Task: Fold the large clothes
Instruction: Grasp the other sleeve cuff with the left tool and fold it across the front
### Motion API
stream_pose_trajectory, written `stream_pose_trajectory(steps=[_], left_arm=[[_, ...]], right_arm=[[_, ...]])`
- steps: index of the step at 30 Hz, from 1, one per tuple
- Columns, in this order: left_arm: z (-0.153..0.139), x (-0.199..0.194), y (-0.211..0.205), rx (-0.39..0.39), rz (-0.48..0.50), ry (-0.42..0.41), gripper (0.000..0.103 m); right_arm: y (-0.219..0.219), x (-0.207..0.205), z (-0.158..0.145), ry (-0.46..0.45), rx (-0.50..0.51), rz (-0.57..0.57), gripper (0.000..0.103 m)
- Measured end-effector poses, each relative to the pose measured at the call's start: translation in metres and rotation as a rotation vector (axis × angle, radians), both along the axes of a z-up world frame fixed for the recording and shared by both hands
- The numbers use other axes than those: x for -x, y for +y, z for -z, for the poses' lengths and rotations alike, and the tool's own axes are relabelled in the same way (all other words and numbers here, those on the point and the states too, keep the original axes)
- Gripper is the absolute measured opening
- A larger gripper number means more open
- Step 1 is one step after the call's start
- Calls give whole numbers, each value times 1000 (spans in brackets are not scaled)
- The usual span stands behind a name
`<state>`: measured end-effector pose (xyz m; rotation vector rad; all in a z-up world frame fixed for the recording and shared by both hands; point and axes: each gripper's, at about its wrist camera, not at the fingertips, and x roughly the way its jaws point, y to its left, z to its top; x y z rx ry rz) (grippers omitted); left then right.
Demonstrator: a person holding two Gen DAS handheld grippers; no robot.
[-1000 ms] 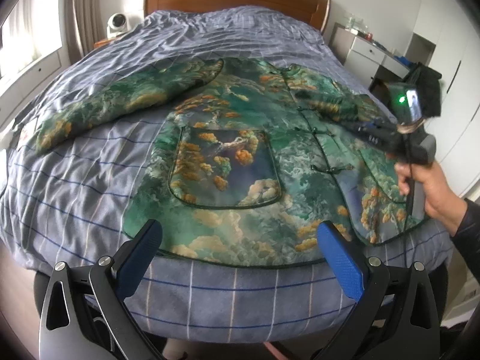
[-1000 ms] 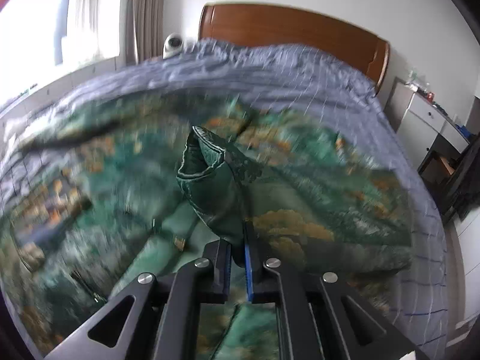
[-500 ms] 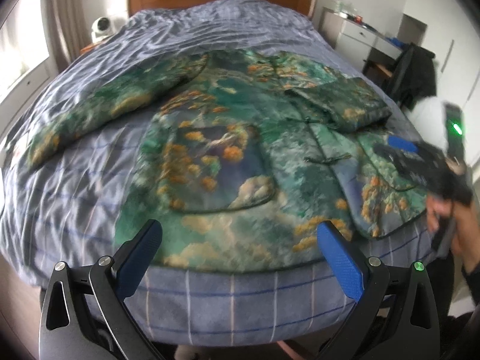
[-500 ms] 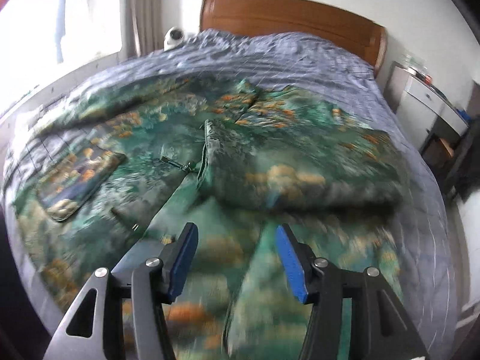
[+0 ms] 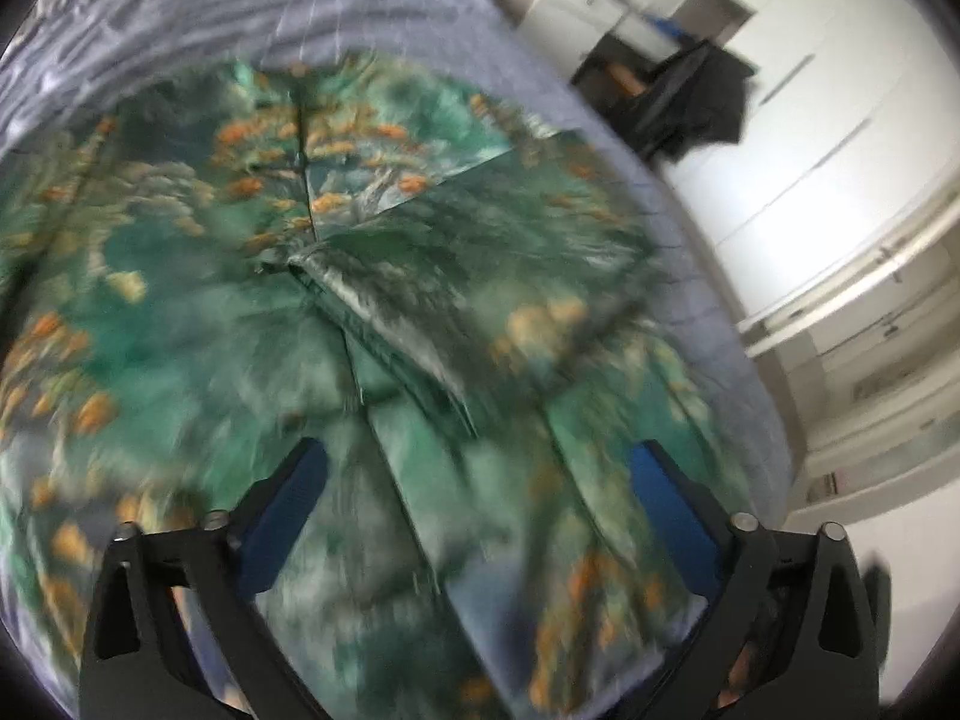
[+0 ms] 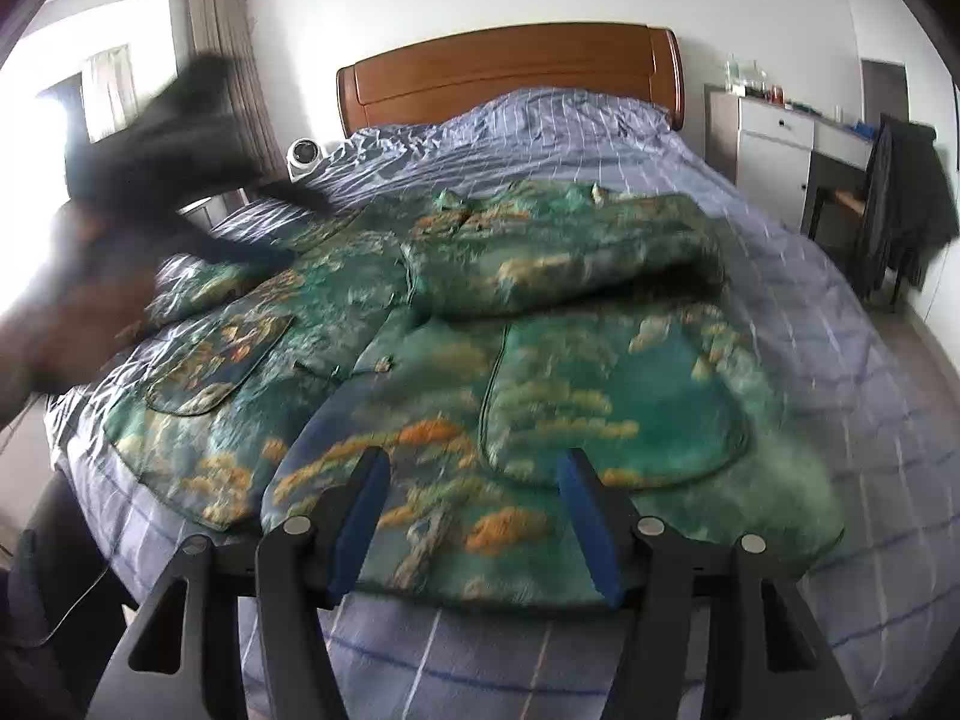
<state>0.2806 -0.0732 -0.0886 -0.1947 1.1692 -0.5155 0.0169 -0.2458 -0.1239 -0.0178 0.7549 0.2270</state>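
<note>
A green quilted jacket with orange and gold print lies front up on the bed. One sleeve is folded across its chest. My right gripper hangs over the jacket's hem near the foot of the bed, its jaws opening with nothing between them. In the blurred left wrist view my left gripper points down, low over the jacket, near the folded sleeve. Its jaws are wide and closing, and no cloth is between the pads. A blurred hand with a dark device shows at the left.
The bed has a blue checked duvet and a wooden headboard. A small white camera sits beside the pillow end. A white dresser and a chair with a dark coat stand to the right. White wardrobe doors line that side.
My right gripper opened, let go of the sleeve and drew back to the hem; the sleeve now lies folded on the chest. My left gripper swung in over the jacket from the foot of the bed.
</note>
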Motion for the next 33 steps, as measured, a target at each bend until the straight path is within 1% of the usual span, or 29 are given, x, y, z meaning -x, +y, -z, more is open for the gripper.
stream_pose_trajectory(steps=[1,2,3,4,6,9,10,11,12,14,17,18,21,23,25,27,30,31,33], left_arm=[[11,-15,-6,-34,-15,32,85],[19,-24,-9,-60,-26,58,80],[28,-32,-12,-80,-38,87,79],[37,-39,-14,-81,-63,148,77],[46,-45,-16,-93,-78,173,67],[48,-46,-24,-124,-78,159,44],[47,-45,-26,-135,-78,149,29],[46,-46,-28,-131,-75,144,17],[44,-47,-29,-129,-78,137,13],[35,-52,-31,-111,-75,120,10],[10,-67,-28,-129,-71,48,9],[-2,-77,-24,-131,-78,20,9],[-25,-111,-9,-132,-117,-27,9],[-32,-130,-2,-127,-148,-38,9],[-27,-143,10,-119,-171,-32,9],[-15,-154,14,-115,-190,-16,9],[15,-161,22,-108,-213,29,9],[28,-161,24,-111,-220,48,9],[45,-155,27,-113,-226,79,9]], right_arm=[[0,2,1,6,-5,1,60],[0,4,2,7,-9,0,60],[-1,7,1,4,-15,-4,60],[-1,10,0,1,-18,-7,60],[-1,15,0,1,-17,-18,60],[-3,19,5,11,-10,-27,60],[-5,21,7,16,-9,-28,60],[-6,21,9,21,-11,-28,60],[-7,21,10,25,-14,-27,60],[-10,22,13,32,-20,-23,60],[-14,24,13,29,-16,-14,60],[-15,24,12,27,-19,-11,60],[-19,25,11,26,-24,1,60],[-22,24,9,27,-22,11,60],[-26,21,6,26,-24,23,60],[-30,16,1,25,-27,35,60],[-36,7,-6,20,-22,39,60],[-37,3,-7,19,-20,39,60],[-44,-8,-14,22,-17,36,60]])
